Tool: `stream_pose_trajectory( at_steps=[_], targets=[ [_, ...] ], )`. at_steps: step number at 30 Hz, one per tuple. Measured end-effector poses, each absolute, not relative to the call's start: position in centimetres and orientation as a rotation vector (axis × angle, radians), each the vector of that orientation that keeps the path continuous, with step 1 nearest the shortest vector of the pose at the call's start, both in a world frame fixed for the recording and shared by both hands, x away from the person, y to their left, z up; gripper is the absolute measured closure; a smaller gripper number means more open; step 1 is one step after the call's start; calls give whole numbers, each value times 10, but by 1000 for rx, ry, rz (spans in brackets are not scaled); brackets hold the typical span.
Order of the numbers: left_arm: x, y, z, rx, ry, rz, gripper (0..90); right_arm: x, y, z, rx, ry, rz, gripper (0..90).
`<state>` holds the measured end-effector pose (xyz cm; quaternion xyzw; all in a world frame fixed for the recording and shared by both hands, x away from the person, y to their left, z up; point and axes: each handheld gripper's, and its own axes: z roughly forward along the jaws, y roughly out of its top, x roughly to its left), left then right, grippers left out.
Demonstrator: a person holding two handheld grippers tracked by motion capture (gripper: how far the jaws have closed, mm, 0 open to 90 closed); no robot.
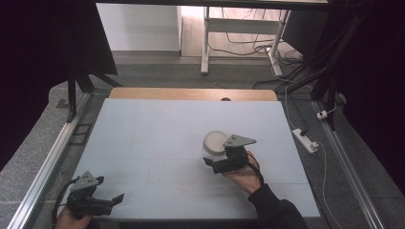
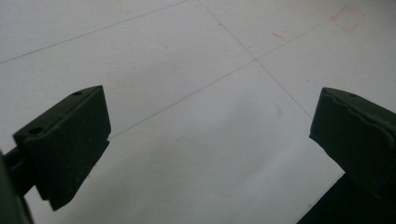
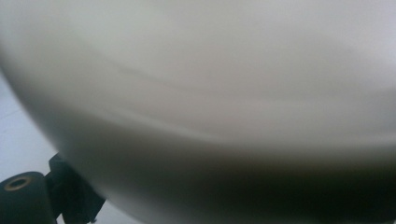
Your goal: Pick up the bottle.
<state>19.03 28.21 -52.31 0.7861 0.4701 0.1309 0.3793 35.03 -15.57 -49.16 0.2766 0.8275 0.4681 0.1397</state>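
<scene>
A white bowl (image 1: 215, 141) is on the pale table (image 1: 143, 143), right of centre. My right gripper (image 1: 213, 165) is against its near side, held by a hand coming from the bottom right. In the right gripper view the blurred bowl wall (image 3: 210, 93) presses close to the camera and covers the jaws, apart from one jaw's base at the lower left; the jaws seem shut on the bowl. My left gripper (image 1: 112, 200) rests low at the near left corner. In the left gripper view it (image 2: 210, 144) stands open over bare table.
A wooden strip (image 1: 191, 93) runs along the table's far edge. Metal rails (image 1: 52, 157) border both sides. A white power strip (image 1: 305, 140) and cables lie on the floor to the right. Thin lines and a red mark (image 2: 348, 18) cross the table surface.
</scene>
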Motion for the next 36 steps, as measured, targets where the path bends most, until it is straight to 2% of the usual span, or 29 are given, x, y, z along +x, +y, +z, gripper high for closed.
stream_pose_trajectory(
  at_steps=[23,36],
  targets=[
    [190,282,-523,2007,1198,333,0,332,-106,-490,660,2493,1381,67],
    [190,282,-523,2010,1193,325,0,325,-94,-492,595,2533,1352,67]
  ],
)
